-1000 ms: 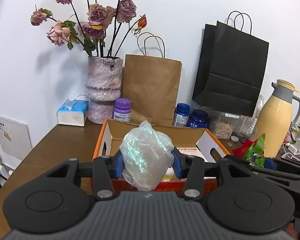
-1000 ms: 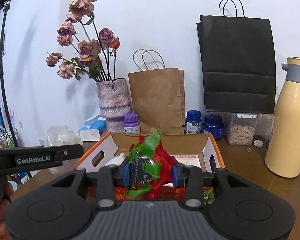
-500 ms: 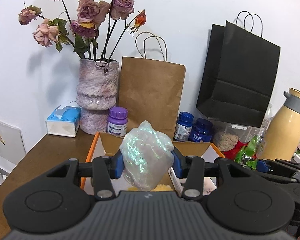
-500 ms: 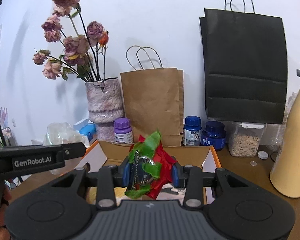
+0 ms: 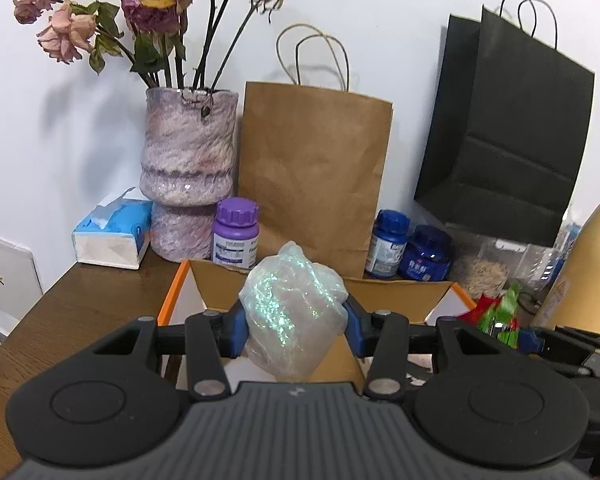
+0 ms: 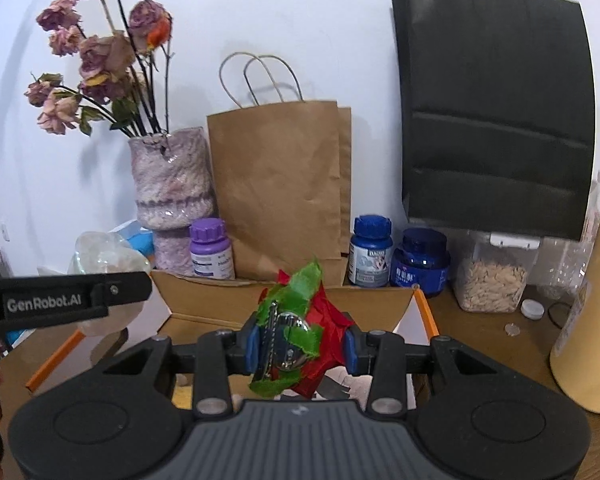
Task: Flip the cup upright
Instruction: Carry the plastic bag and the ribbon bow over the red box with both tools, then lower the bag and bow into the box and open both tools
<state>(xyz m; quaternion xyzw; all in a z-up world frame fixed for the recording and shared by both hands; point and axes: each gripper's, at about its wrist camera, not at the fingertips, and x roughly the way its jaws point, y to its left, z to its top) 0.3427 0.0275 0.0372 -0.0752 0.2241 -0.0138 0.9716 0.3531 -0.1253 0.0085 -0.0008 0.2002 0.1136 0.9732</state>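
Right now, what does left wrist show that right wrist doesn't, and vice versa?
Left wrist only: the left gripper clamped on an iridescent crumpled wrap, and the tissue box in full.
Right wrist only: the right gripper clamped on a red-and-green foil item, plus a seed container.
Both: vase, brown bag, black bag, open cardboard box.

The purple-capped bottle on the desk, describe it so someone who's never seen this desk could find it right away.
Find the tall brown paper bag standing against the white wall. At its lower left corner, beside the mottled pink vase of dried roses, stands the small purple-capped bottle with a white label. The other two bottles, right of the bag, are blue.
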